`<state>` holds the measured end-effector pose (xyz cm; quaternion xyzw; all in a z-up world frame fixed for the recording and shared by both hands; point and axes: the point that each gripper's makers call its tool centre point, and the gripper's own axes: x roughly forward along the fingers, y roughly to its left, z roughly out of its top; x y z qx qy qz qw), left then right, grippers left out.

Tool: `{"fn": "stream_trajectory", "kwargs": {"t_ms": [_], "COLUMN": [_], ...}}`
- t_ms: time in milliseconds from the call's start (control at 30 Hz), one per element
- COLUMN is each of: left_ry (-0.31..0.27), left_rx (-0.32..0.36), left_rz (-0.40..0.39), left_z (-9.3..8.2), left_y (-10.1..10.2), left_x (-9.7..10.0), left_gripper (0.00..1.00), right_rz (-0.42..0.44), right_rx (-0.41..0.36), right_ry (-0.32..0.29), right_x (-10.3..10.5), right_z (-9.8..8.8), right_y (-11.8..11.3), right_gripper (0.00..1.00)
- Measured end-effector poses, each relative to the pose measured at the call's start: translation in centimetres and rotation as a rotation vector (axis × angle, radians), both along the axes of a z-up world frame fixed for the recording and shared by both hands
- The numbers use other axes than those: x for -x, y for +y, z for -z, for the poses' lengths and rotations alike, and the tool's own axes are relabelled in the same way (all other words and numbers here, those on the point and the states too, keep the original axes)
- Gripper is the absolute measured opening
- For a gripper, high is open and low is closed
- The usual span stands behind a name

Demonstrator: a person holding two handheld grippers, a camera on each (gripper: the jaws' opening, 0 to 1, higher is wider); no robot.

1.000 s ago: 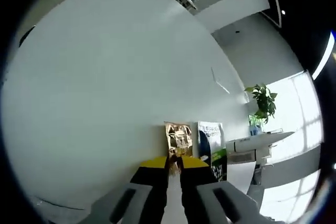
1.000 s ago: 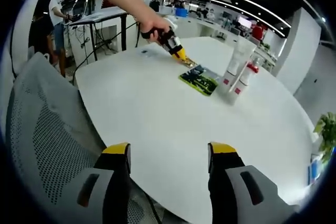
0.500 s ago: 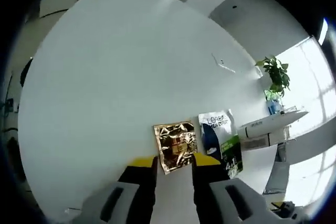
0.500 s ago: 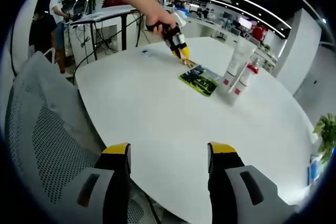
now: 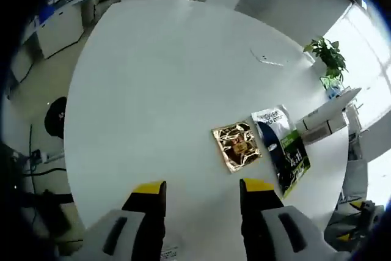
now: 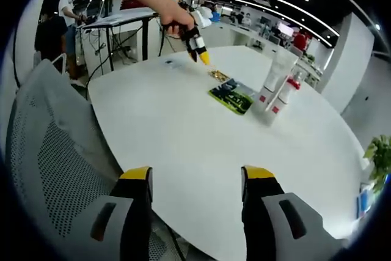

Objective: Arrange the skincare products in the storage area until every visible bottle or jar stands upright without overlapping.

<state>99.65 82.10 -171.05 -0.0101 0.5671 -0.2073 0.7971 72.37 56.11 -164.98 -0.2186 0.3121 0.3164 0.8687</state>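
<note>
White round table in an open-plan office, ceiling lights overhead, a mesh chair at the near edge. Left gripper, seen from the other side at, held above the table with jaws apart and nothing between them; right gripper low at the near rim, jaws likewise spread and empty. Gold sachet lying flat just ahead and slightly right of the left jaws, apart from them; dark blue-and-green pouch just beside it, long axis running away from the camera. Two white tubes standing upright near the pouch, one with a red cap, apparently touching. Left gripper clearly the nearer to sachet and pouch; right gripper well apart from everything. Likely next call: whether the flat packets need moving clear of the tubes.
</note>
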Motion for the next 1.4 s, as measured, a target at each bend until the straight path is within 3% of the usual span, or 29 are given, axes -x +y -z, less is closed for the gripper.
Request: {"fn": "stream_trajectory", "kwargs": {"t_ms": [133,233,400,533,800,900,967,1133,1300,1400], "left_ry": [0.0,-0.043,-0.05,-0.055,-0.079,-0.116,-0.124,-0.144,-0.138,-0.132], "left_rx": [-0.032,-0.096,-0.113,-0.115,-0.147,-0.239,-0.198,-0.187,-0.186,-0.149], "left_rz": [-0.047,-0.056,-0.112,-0.167,-0.18,-0.121,-0.171,-0.136,-0.149,-0.149], "left_z": [0.6,0.9,1.2,1.4,1.5,1.8,2.3,1.5,1.5,1.3], "left_y": [2.1,3.8,5.4,6.2,6.0,6.4,5.7,5.5,5.6,5.0], "left_x": [1.4,1.9,3.2,4.0,4.8,5.3,5.2,5.9,5.7,5.7], "left_gripper": [0.6,0.62,0.66,0.63,0.64,0.61,0.58,0.42,0.42,0.42], "right_rz": [-0.01,-0.016,-0.015,-0.022,-0.019,-0.019,-0.02,-0.023,-0.026,-0.029], "right_rx": [0.008,0.022,0.013,0.012,0.013,0.02,0.023,0.026,0.03,0.031], "right_ry": [-0.006,-0.01,-0.016,-0.022,-0.03,-0.032,-0.033,-0.035,-0.037,-0.037], "right_x": [0.1,0.1,0.0,0.1,0.0,0.0,0.0,0.0,0.0,0.0], "right_z": [0.0,0.0,-0.2,-0.4,-0.5,-0.5,-0.5,-0.5,-0.5,-0.5], "right_y": [0.1,0.0,0.1,0.2,0.1,0.0,0.0,-0.1,-0.1,0.0], "right_gripper": [0.54,0.54,0.53,0.53,0.53,0.52,0.52,0.52,0.51,0.51]}}
